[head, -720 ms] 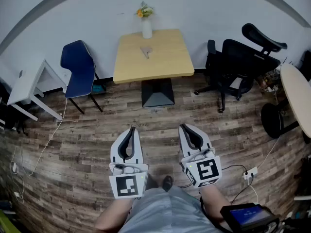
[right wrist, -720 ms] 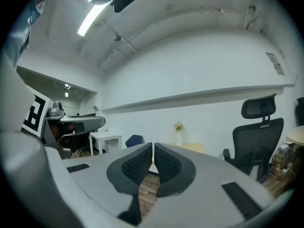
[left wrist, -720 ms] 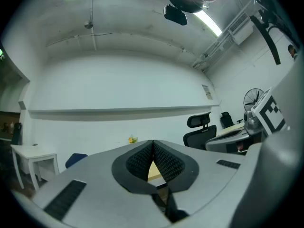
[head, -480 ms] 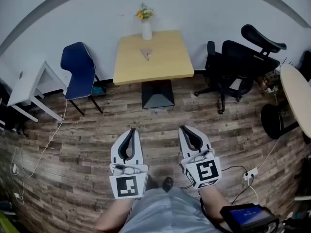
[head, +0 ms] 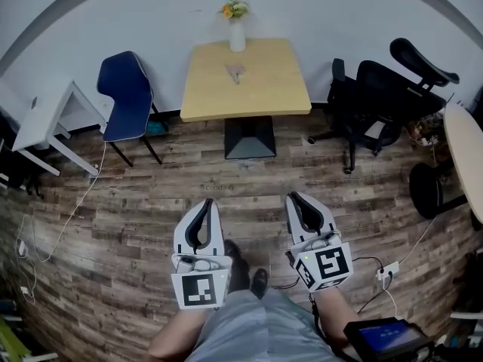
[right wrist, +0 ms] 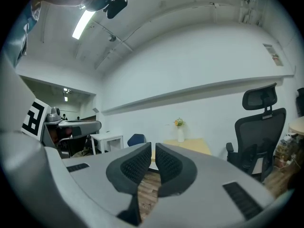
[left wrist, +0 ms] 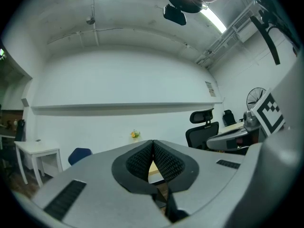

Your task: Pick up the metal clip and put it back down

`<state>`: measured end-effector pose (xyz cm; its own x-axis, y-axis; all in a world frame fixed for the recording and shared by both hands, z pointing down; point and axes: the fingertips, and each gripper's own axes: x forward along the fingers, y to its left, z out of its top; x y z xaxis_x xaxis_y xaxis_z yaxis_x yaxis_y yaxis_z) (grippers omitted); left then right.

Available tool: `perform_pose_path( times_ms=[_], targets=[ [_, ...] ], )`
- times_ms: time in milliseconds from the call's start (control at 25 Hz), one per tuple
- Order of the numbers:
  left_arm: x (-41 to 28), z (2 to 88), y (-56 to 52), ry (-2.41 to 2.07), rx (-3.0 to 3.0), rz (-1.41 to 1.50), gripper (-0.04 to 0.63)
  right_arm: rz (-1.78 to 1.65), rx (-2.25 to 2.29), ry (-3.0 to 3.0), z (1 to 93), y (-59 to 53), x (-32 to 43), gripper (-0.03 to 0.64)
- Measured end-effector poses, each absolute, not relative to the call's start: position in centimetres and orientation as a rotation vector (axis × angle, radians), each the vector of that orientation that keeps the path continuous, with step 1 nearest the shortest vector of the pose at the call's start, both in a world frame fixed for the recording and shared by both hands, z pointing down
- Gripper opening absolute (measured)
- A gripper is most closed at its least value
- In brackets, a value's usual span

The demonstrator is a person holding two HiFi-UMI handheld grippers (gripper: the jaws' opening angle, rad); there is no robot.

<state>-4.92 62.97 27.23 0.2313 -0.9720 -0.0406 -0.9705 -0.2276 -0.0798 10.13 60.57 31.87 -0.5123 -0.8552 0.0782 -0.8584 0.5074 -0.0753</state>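
The metal clip (head: 235, 72) lies on the light wooden table (head: 260, 96) by the far wall, just in front of a white vase of flowers (head: 237, 32). Both grippers hang low over the wooden floor, well short of the table. My left gripper (head: 205, 204) is shut with nothing between its pads, and its own view shows the jaws (left wrist: 153, 144) meeting at the tips. My right gripper (head: 296, 198) is also shut and holds nothing; in the right gripper view (right wrist: 153, 146) the table (right wrist: 190, 146) and vase (right wrist: 180, 134) lie beyond it.
A blue chair (head: 127, 93) stands left of the table and a black office chair (head: 381, 96) to its right. A white desk (head: 49, 119) is at far left, a round table edge (head: 466, 153) at far right. Cables and a power strip (head: 389, 268) lie on the floor.
The head view has shifted a little: the table and chairs now sit slightly higher and to the right. Both grippers stay shut, low in front of the person.
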Motion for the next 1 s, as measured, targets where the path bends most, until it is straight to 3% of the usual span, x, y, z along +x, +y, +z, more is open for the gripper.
perform_pose_path(
  times_ms=[600,1000],
  targets=[
    [-9.0,30.8,48.9,1.952,-2.44,-0.087,0.017,0.246,1.493,-2.646,35.4,46.8,7.2,0.054],
    [-11.7,27.0,39.2,1.862,-2.422,-0.027,0.017,0.142,1.537,-2.683,31.0,36.6,3.8,0.054]
  ],
)
